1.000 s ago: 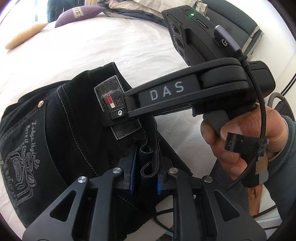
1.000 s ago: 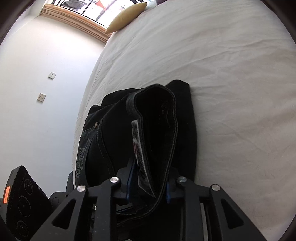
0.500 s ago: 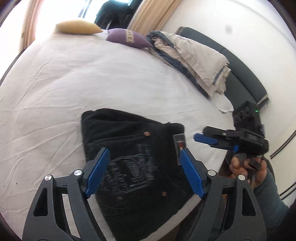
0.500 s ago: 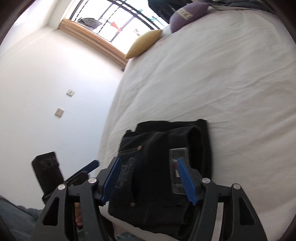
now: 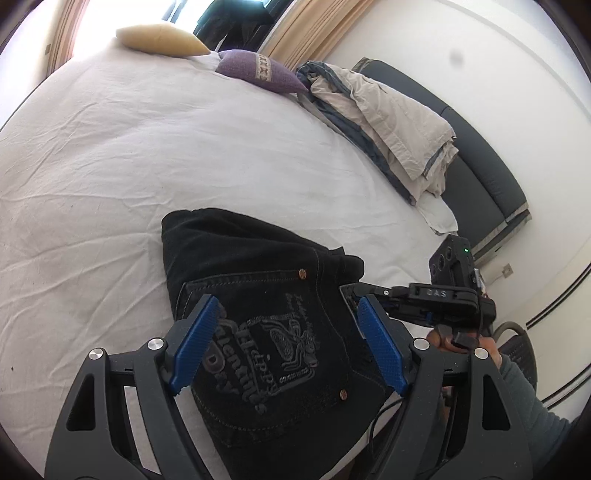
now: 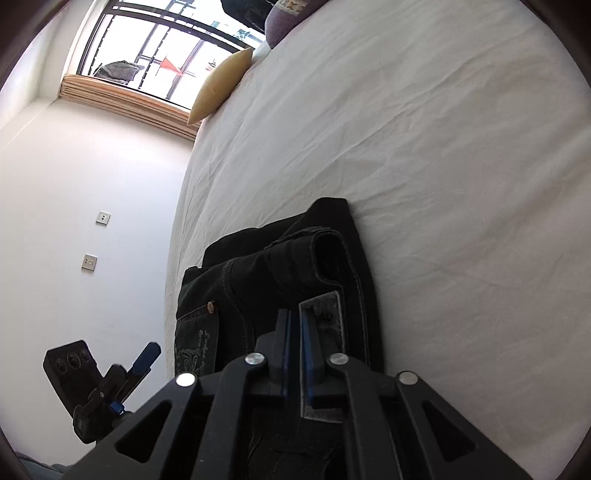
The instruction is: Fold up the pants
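With pants (image 5: 266,332) folded at the bed's (image 5: 147,147) near edge, my left claw (image 5: 288,343) gapes above, and my right claw (image 6: 295,347) should press flat, clenched on nothing.

Bore folded black pants (image 5: 266,295) near the white-sheeted bed's (image 5: 147,147) edge, with yellow pillow (image 5: 159,35), purple cushion (image 5: 258,72) and rumpled bedding (image 5: 391,118) beyond.

The left gripper (image 5: 288,343) hangs above the folded black pants (image 5: 266,314), its blue-padded jaws spread wide with nothing between them but the embroidered back pocket (image 5: 269,343) below. The pants lie on a white bed sheet (image 5: 155,155) that stretches ahead. To the right, the right gripper (image 5: 364,290) reaches in at the waistband edge. Far ahead sit a yellow pillow (image 5: 159,35), a purple cushion (image 5: 258,70) and a crumpled beige duvet (image 5: 391,118)
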A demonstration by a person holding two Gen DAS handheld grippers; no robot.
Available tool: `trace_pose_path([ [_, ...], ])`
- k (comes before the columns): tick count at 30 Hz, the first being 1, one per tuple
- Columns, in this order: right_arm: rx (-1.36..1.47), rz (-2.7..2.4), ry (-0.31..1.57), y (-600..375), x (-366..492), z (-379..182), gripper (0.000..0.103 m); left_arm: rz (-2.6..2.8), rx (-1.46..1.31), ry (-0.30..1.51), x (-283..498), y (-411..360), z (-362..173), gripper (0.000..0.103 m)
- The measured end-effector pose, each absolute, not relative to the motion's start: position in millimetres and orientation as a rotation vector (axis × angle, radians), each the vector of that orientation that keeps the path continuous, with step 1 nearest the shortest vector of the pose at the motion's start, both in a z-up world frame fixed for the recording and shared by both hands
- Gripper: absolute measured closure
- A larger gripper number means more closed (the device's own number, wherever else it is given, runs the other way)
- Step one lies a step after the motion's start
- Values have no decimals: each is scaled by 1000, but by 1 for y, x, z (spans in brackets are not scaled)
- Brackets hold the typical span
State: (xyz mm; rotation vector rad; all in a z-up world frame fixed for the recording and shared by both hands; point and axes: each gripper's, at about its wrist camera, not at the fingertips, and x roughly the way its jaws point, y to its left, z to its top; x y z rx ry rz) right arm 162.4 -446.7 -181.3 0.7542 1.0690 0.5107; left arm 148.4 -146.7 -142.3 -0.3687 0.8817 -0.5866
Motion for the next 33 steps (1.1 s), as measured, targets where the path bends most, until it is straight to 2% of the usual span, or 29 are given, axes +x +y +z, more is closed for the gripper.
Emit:
trace_pose_path([
  [1, 745, 545, 1048, -441, 156, -172, 56, -595, -364, 874, 153, -150, -141, 27],
  [2, 736, 578, 1040, -437, 150, -166, 54, -599, -355, 872, 156, -153, -139, 27],
  [5, 694, 627, 1108, -419, 138, -169, 53, -613, -335, 906, 167, -160, -152, 27],
  [8, 687, 574, 1202, -417, 130, -196, 54, -628, -326, 972, 165, -163, -180, 27],
  [10, 733, 572, 1185, -424, 125, -202, 64, -657, -288, 974, 152, -164, -187, 27],
  [11, 739, 567, 1183, -425, 123, -203, 65, -680, -258, 964, 144, -164, -186, 27],
  [19, 700, 533, 1187, -437, 105, -191, 65, -857, 46, 930, 70, -172, -191, 27],
  [20, 674, 517, 1183, -442, 102, -185, 64, -883, 62, 943, 63, -172, -191, 27],
  [22, 637, 478, 1134, -454, 94, -168, 49, -903, 94, 936, 50, -167, -185, 27],
  [25, 661, 418, 1062, -484, 93, -158, 41, -819, 21, 923, 54, -142, -175, 26],
  [30, 653, 426, 1143, -484, 125, -183, 41, -639, -187, 968, 105, -110, -183, 26],
  [33, 656, 422, 1205, -476, 144, -206, 41, -586, -300, 1089, 138, -110, -203, 26],
])
